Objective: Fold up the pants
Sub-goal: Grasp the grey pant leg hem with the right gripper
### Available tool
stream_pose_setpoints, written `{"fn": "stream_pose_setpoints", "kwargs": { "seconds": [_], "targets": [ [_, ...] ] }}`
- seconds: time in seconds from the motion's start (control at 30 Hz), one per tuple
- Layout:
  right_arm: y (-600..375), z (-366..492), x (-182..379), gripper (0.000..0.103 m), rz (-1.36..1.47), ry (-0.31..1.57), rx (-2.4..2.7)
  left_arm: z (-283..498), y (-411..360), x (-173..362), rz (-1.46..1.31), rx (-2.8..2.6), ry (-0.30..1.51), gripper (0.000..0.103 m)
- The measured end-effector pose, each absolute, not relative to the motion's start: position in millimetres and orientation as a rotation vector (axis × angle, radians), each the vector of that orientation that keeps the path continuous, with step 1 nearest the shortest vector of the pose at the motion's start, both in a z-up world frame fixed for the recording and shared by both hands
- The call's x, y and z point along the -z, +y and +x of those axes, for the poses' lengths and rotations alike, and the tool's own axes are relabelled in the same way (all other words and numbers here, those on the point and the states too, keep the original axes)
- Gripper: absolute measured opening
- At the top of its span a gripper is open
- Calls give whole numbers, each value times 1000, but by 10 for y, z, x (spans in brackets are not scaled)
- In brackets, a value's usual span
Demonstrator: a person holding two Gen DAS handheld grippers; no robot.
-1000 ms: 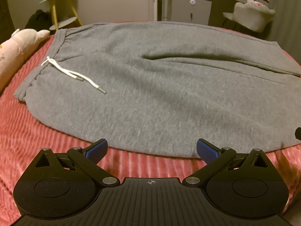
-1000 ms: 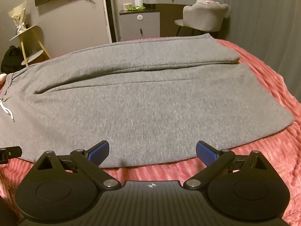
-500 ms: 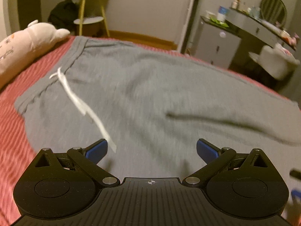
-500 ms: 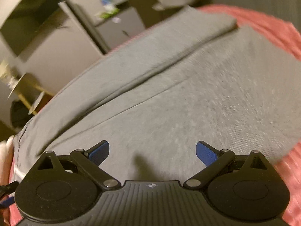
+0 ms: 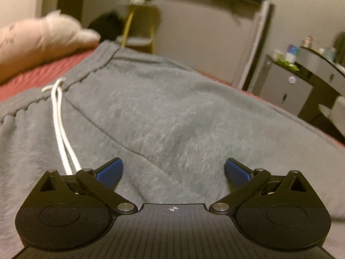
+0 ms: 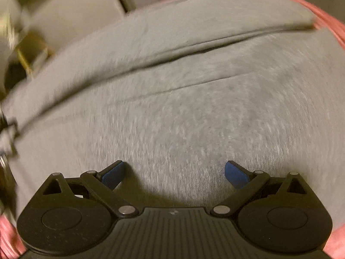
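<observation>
The grey pants (image 5: 163,116) lie spread flat on the bed (image 5: 32,75), which has a ribbed red cover, with the waistband toward 10 o'clock in the left wrist view and the two legs running off toward 3 o'clock. The left hand-held gripper (image 5: 173,170) hangs low over the seat of the pants, its jaws spread wide and holding nothing. The right hand-held gripper (image 6: 174,171) is likewise spread wide and empty, close above the nearer leg, with the seam between the two legs crossing at 12 o'clock.

Several things could spoil the fold from here. The white drawstring (image 5: 60,127) trails down to 9 o'clock, right beside the left finger (image 5: 110,170); if the jaws close there they may pinch the cord instead of cloth, and lifting would tug the waistband into a bunch. The fleece looks thick and soft, so a shallow bite would likely catch only the top layer, leaving the underside behind and twisting the leg. Both views are blurred, so how near the fingertips are to the cloth cannot be told. A pink plush toy (image 5: 43,41) lies at 10 o'clock beyond the waistband, where a wide swing could brush it.
</observation>
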State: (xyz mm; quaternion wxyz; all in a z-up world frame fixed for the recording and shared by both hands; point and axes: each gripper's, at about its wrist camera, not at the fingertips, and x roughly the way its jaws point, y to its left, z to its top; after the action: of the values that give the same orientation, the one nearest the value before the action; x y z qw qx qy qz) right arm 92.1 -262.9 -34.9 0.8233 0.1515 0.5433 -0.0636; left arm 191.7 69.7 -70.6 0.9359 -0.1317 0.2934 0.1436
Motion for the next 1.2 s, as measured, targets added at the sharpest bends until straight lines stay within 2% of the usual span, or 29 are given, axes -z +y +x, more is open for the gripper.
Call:
{"fn": "stream_pose_setpoints", "kwargs": {
  "seconds": [0.03,0.17,0.27,0.33,0.37,0.43,0.6,0.7,0.77,0.8,0.83,0.87,0.9,1.0,1.1,1.2],
  "targets": [
    [-2636,1018,265,99,345,1149,127,1889,677,733,-263,-294,580,103],
    [-2701,1616,-167,99,396,905,114,1881,700,748,-282,-290,566,103],
    [-2772,2274,-231,97,426,795,163,1861,697,761,-276,-293,554,103],
    [-2871,2790,-170,79,471,777,224,1849,691,778,-279,-292,545,103],
    [-2928,3024,-106,75,496,782,264,1835,689,785,-278,-291,539,103],
    [-3090,3386,52,56,554,788,364,1819,698,793,-286,-287,532,103],
    [-3409,3839,350,56,701,792,567,1806,679,814,-272,-291,519,103],
    [-3393,4061,464,57,683,790,611,1804,652,834,-256,-298,512,103],
    [-3351,4090,519,56,617,825,626,1808,639,842,-247,-302,511,103],
    [-3375,4110,525,52,588,830,638,1808,637,847,-244,-302,509,103],
    [-3375,4126,528,40,560,838,659,1806,637,848,-244,-302,509,103],
    [-3359,4148,530,33,523,853,683,1806,639,848,-244,-302,508,103],
    [-3338,4176,531,19,488,868,698,1806,640,846,-245,-302,507,103],
    [-3385,4013,398,3,499,855,653,1804,641,841,-250,-299,505,103],
    [-3371,3563,185,2,510,761,585,1803,646,837,-254,-298,504,103],
    [-3271,2664,-80,2,548,624,533,1799,659,843,-258,-296,504,103]
  ]
}}
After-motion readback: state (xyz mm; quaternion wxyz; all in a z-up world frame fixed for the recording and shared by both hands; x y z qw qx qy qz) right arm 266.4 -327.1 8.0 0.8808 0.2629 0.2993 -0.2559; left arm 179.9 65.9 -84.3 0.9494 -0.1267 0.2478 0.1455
